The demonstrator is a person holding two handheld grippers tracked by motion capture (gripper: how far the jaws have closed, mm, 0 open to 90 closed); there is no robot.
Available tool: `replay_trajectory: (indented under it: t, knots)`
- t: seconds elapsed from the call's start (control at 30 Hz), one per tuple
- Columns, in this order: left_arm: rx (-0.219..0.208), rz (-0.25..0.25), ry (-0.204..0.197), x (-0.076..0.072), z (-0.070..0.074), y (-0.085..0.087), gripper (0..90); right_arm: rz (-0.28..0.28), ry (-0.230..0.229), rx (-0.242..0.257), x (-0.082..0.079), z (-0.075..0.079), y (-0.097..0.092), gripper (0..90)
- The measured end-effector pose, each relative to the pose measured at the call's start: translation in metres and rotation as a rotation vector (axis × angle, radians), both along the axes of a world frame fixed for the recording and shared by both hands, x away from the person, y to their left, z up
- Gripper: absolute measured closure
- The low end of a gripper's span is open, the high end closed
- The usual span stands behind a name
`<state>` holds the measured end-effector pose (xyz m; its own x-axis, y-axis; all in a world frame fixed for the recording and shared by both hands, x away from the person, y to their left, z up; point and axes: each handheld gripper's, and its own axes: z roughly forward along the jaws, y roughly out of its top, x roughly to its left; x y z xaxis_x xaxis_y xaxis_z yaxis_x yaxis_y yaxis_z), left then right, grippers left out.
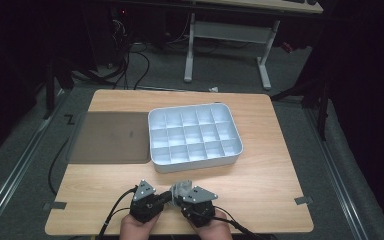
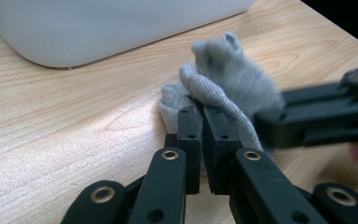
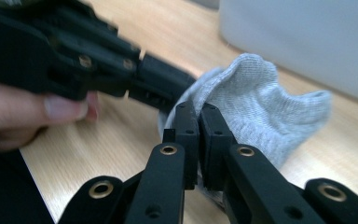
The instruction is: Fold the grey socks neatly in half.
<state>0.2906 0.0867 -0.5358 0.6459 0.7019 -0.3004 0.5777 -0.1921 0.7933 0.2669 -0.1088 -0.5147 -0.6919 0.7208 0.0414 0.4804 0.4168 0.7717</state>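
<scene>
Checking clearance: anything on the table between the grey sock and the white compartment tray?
Nothing: bare wood separates the grey sock from the white compartment tray in the high view. The left gripper view shows the same bare strip of table.

Grey knit sock [image 2: 228, 79], plain, no pattern. Black left gripper [image 2: 202, 114] and black right gripper [image 3: 197, 112], brass-coloured rivets. White compartment tray [image 1: 195, 136]. Light wood-grain table [image 1: 260, 185]. Dark grey mat [image 1: 111, 136] on the left.

Dim room, grey carpet floor [image 1: 20, 165]
</scene>
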Motion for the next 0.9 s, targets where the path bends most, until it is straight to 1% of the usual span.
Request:
replay_trajectory:
  t: [0.03,0.07,0.1,0.13,0.3,0.37,0.4,0.43,0.47,0.5,0.53,0.57,0.6,0.67,0.73,0.83,0.87,0.9]
  knots:
    - [0.000,0.000,0.000,0.000,0.000,0.000,86.0,0.000,0.000,0.000,0.000,0.000,0.000,87.8]
    - [0.002,0.000,0.000,0.000,0.000,0.000,86.1,0.015,0.012,-0.010,0.000,-0.005,0.002,87.8]
    - [0.003,0.001,-0.001,0.000,0.000,-0.001,86.1,0.023,0.013,-0.017,-0.001,-0.007,0.004,87.8]
    - [0.007,0.001,0.001,0.000,0.000,-0.001,86.1,0.023,0.013,-0.017,-0.001,-0.007,0.004,87.8]
    - [0.010,0.006,0.006,0.001,0.000,-0.001,86.1,0.040,0.009,-0.051,-0.001,-0.011,0.011,88.1]
    - [0.008,0.005,0.011,0.001,0.000,-0.001,85.9,0.044,0.009,-0.050,-0.001,-0.011,0.011,88.1]
    - [-0.007,0.017,0.013,0.002,0.000,0.001,82.9,0.043,0.012,-0.050,0.000,-0.011,0.010,88.1]
    - [-0.007,0.017,0.013,0.002,0.000,0.001,80.4,0.043,0.012,-0.050,0.000,-0.011,0.010,88.1]
    - [-0.034,0.026,0.014,0.002,0.000,0.004,80.4,0.043,0.011,-0.049,0.000,-0.011,0.010,88.1]
    - [-0.059,0.029,0.006,0.002,0.002,0.007,77.5,0.044,0.008,-0.049,0.000,-0.011,0.010,88.1]
    - [-0.089,0.038,-0.007,0.001,0.005,0.010,76.5,0.044,0.009,-0.049,0.000,-0.011,0.010,88.0]
    - [-0.118,0.034,-0.041,-0.001,0.013,0.013,76.5,0.044,0.010,-0.051,-0.001,-0.011,0.010,88.0]
    - [-0.128,0.026,-0.069,-0.002,0.019,0.013,78.0,0.044,0.008,-0.053,-0.001,-0.011,0.011,88.0]
    - [-0.135,0.005,-0.100,-0.004,0.028,0.010,80.9,0.044,0.005,-0.055,-0.001,-0.012,0.011,88.0]
    - [-0.152,-0.020,-0.102,-0.003,0.033,0.004,82.9,0.042,0.005,-0.052,-0.002,-0.012,0.011,88.0]
    - [-0.119,-0.047,-0.095,0.001,0.030,-0.007,86.1,0.040,-0.002,-0.052,-0.002,-0.012,0.011,87.9]
    - [-0.105,-0.056,-0.080,0.003,0.027,-0.011,86.7,0.039,-0.003,-0.051,-0.002,-0.013,0.011,87.8]
    - [-0.095,-0.063,-0.075,0.004,0.024,-0.013,87.4,0.040,-0.004,-0.051,-0.003,-0.013,0.011,87.7]
